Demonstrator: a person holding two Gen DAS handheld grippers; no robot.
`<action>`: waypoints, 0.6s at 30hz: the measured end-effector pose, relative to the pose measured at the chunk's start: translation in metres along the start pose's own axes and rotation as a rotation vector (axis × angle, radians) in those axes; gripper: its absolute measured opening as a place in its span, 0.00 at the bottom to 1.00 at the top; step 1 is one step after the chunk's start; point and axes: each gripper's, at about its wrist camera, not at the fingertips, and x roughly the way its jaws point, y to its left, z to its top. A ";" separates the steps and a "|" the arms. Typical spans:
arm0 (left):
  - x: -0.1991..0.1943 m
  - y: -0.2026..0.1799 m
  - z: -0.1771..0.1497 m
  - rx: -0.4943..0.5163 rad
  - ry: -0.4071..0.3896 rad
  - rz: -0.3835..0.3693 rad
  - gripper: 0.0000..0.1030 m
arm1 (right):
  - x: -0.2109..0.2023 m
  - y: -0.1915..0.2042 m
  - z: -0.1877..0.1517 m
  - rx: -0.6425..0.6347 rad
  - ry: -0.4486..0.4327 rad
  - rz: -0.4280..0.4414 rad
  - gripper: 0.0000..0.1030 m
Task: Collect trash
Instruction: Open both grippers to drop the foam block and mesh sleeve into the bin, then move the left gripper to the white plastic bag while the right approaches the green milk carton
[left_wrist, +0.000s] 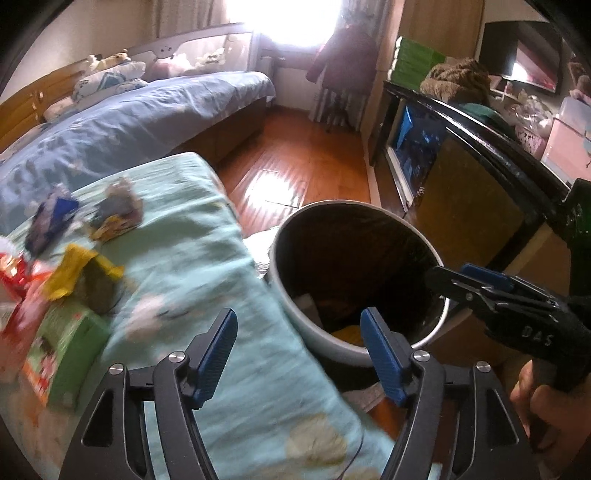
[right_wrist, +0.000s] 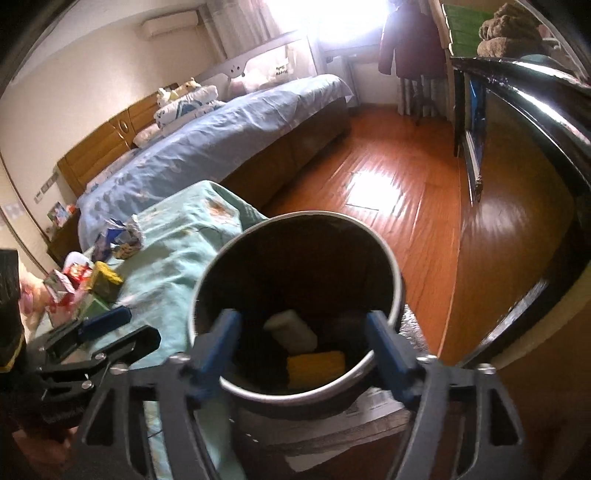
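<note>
Bin (right_wrist: 384, 258) with yellow packet (right_wrist: 316, 367) and white block (right_wrist: 291, 330) inside (both claws released, empty).

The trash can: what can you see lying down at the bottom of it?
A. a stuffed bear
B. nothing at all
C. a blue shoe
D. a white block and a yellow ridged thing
D: the right wrist view looks down into the trash can, where a white block and a yellow ridged thing lie at the bottom.
</note>
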 end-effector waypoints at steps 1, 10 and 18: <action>-0.007 0.003 -0.005 -0.006 -0.010 0.006 0.67 | -0.002 0.004 -0.002 -0.002 -0.005 -0.002 0.74; -0.068 0.037 -0.052 -0.068 -0.079 0.081 0.67 | -0.003 0.056 -0.022 -0.039 0.002 0.091 0.81; -0.114 0.070 -0.088 -0.160 -0.115 0.143 0.67 | -0.004 0.105 -0.035 -0.089 0.003 0.200 0.89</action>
